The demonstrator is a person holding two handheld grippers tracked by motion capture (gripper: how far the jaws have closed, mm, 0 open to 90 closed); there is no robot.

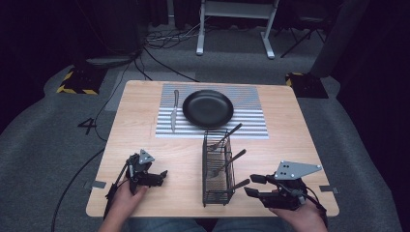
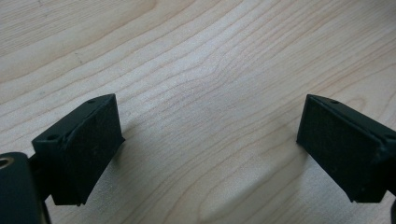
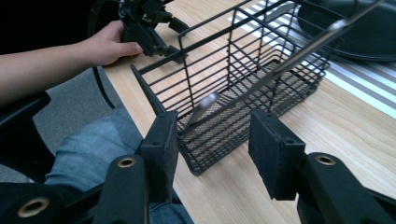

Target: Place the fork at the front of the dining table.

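Observation:
A black wire basket (image 1: pixel 205 164) stands at the table's front middle, with several utensils leaning in it, their dark handles (image 1: pixel 235 156) poking out to the right. In the right gripper view a spoon (image 3: pixel 205 105) lies inside the basket (image 3: pixel 233 60). My right gripper (image 1: pixel 249 184) (image 3: pixel 212 140) sits just right of the basket's near end, jaws partly apart with nothing between the pads. My left gripper (image 1: pixel 162 177) (image 2: pixel 208 140) rests at the front left, open wide over bare wood.
A black plate (image 1: pixel 208 108) sits on a striped placemat (image 1: pixel 251 121) at the back of the wooden table, with a knife (image 1: pixel 174 111) on the mat to its left. The person's hand and left gripper (image 3: pixel 149 23) show beyond the basket. The table's front edge is close.

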